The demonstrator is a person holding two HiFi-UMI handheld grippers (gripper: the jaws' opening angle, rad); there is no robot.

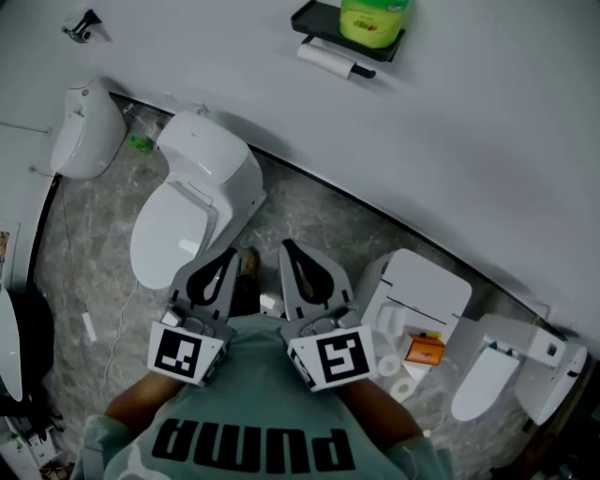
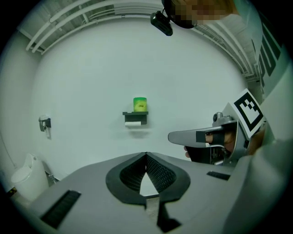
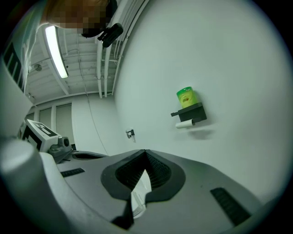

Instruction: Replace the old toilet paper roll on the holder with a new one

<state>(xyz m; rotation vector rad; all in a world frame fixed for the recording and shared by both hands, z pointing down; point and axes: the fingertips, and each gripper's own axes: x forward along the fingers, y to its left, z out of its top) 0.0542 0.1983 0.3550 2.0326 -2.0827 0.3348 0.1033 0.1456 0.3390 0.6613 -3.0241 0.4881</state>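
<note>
Toilet paper roll (image 2: 133, 124) lies well ahead of both pairs of jaws, touched by neither. The left gripper (image 2: 146, 155) is clenched, its ribbed pads meeting at the tips with nothing between them. The right gripper (image 3: 145, 151), just beside it, is likewise closed on nothing. Straight ahead, the roll hangs under a black holder (image 2: 135, 115) on the white wall (image 2: 91, 82), with a green bottle (image 2: 140, 104) on top. Below the jaws a white toilet (image 1: 187, 206) stands on the floor (image 1: 309, 216).

A black holder (image 1: 306, 21) is fixed to the wall (image 1: 469, 122). The old toilet paper roll (image 1: 325, 60), white and slim, is hung level just beneath the holder. Another white roll (image 1: 388, 365), hollow core upward, is seen well apart from the holder.
</note>
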